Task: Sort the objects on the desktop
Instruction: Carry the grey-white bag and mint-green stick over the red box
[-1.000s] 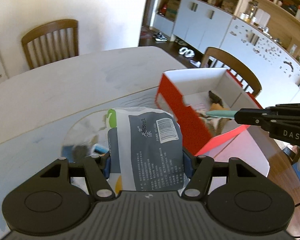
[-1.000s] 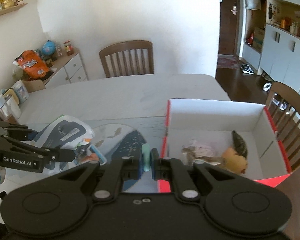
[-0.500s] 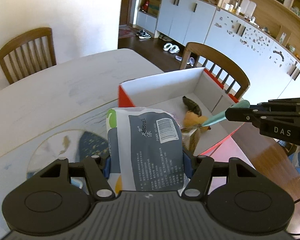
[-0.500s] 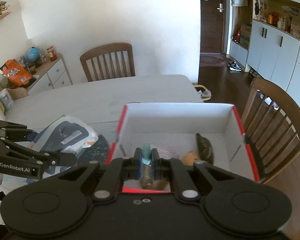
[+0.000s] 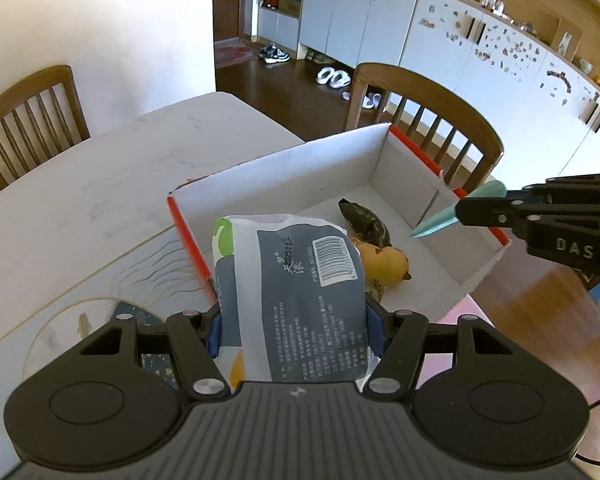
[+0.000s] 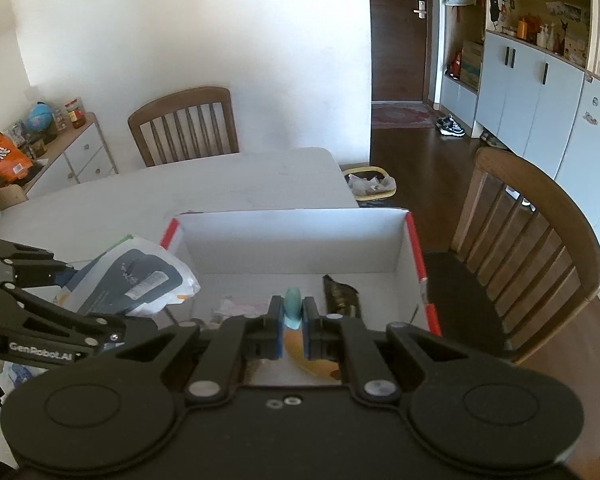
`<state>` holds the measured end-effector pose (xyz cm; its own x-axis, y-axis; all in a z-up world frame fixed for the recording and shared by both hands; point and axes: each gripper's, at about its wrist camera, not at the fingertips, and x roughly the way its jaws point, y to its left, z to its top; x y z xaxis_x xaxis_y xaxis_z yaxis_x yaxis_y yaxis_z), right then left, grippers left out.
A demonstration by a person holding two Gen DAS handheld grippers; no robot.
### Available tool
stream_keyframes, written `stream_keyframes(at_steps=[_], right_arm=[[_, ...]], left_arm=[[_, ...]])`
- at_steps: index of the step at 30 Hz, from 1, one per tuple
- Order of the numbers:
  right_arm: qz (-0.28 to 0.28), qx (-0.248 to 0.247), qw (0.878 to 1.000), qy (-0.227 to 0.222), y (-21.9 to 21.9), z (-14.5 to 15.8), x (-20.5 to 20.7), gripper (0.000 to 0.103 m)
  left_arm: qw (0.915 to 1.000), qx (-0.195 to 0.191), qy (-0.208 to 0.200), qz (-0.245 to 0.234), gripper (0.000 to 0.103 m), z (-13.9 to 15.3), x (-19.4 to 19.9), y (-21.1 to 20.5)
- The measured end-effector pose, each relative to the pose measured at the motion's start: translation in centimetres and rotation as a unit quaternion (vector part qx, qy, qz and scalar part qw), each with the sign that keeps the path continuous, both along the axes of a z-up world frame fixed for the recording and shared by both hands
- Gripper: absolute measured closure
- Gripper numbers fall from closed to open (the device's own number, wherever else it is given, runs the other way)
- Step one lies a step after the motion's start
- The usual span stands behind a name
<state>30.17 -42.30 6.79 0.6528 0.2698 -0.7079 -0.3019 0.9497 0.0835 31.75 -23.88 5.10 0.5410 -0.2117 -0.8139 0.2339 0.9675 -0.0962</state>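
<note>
Box [image 5: 284, 168] at the table's right edge already holds a yellow toy [image 5: 384, 261] and a dark packet [image 5: 366, 221]; left gripper [image 5: 294, 326] clamps a wipes pack [image 5: 300, 292] over its near-left corner, right gripper [image 6: 291, 330] pinches a teal piece [image 6: 292, 306] above it, neither dropped yet.

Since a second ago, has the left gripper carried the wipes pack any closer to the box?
Yes. The left gripper, shut on the wipes pack, has moved from beside the red box to over its near-left corner.
</note>
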Motion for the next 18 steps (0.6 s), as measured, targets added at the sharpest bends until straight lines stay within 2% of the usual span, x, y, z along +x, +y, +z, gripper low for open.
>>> stream_keyframes(at_steps=[12,18], right_arm=[[0.0,0.0,1.0,0.01,-1.2,-2.1,3.5,0.095],[0.008,0.0,1.0,0.015,-0.7,-3.3,5.5,0.095]], left_arm=[[0.999,0.027,0.036,-0.007,0.039,-3.3,5.6,-1.9],[0.9978,0.027,0.061,0.0,0.039,-4.8,7.9,-2.2]])
